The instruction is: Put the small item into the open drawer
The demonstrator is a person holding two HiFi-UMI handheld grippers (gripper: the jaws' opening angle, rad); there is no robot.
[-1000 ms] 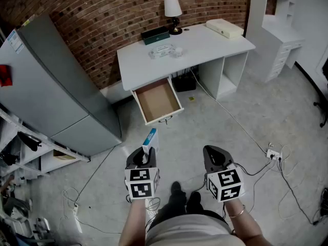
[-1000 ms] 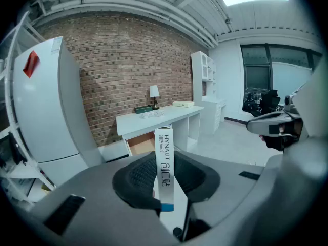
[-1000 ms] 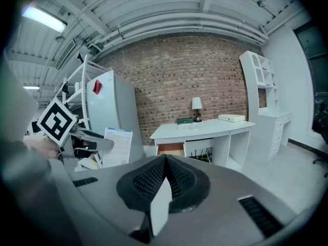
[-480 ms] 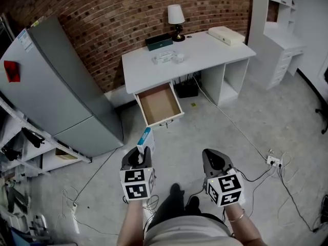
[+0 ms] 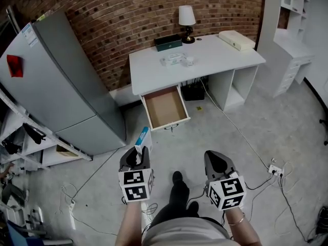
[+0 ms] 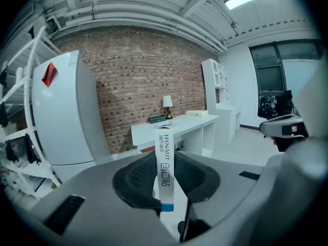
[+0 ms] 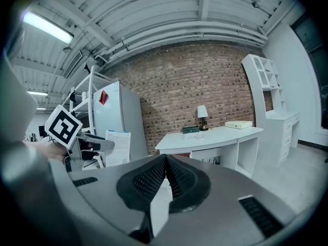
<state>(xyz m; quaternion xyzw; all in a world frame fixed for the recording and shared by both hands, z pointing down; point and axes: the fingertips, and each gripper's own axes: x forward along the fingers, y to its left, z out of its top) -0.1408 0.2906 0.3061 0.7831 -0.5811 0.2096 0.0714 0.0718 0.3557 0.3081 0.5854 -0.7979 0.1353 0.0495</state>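
Note:
My left gripper is shut on a small flat white box with a blue end, which sticks out past its jaws. In the left gripper view the box stands upright between the black pads, its narrow printed edge toward the camera. The open drawer of the white desk is pulled out ahead, its brown bottom bare. The box is well short of the drawer, above the floor. My right gripper is shut with nothing in it; in the right gripper view its pads meet.
A grey fridge stands left of the desk. On the desk are a lamp, a dark box, a cream box and small items. Cables and a power strip lie on the floor at right. White shelves stand far right.
The view has shifted so the desk and drawer sit further right and lower in frame. Both grippers have dropped slightly in the view; the left still holds the box.

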